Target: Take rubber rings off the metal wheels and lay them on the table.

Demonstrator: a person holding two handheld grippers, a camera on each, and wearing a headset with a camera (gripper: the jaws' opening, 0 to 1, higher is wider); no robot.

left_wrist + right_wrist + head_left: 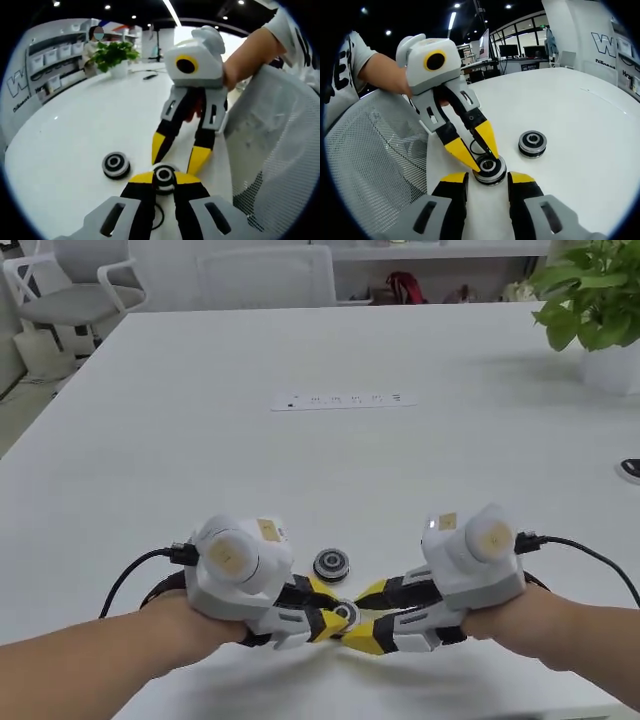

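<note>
your left gripper (162,178) is squeezed narrow on a wheel (164,175). in the left gripper view both yellow tips press the wheel's sides. the wheel is low at the near edge of the table (200,440), at 6 o'clock in the head view.

your right gripper (487,178) meets it from the 3 o'clock side with its jaws about a wheel's width apart. its tips flank the same wheel, but you cannot tell from these views whether they touch it. in the right gripper view the left gripper reaches in from 10 o'clock and its lower tip lies against the wheel's rim.

a thin black ring (472,145) shows as a loop between the left gripper's jaws, just behind the wheel. you cannot tell whether it lies on the table or hangs from the wheel.

a second wheel (331,564) stands alone on the table just beside the gripped one, at 11 o'clock from it in the head view. neither gripper touches it, and it is dark around the rim.

farther out at 12 o'clock a power strip (343,400) lies flat on the table. a plant (590,295) stands at 2 o'clock by the far right corner. a chair (70,295) stands beyond the far edge at 10 o'clock.
</note>
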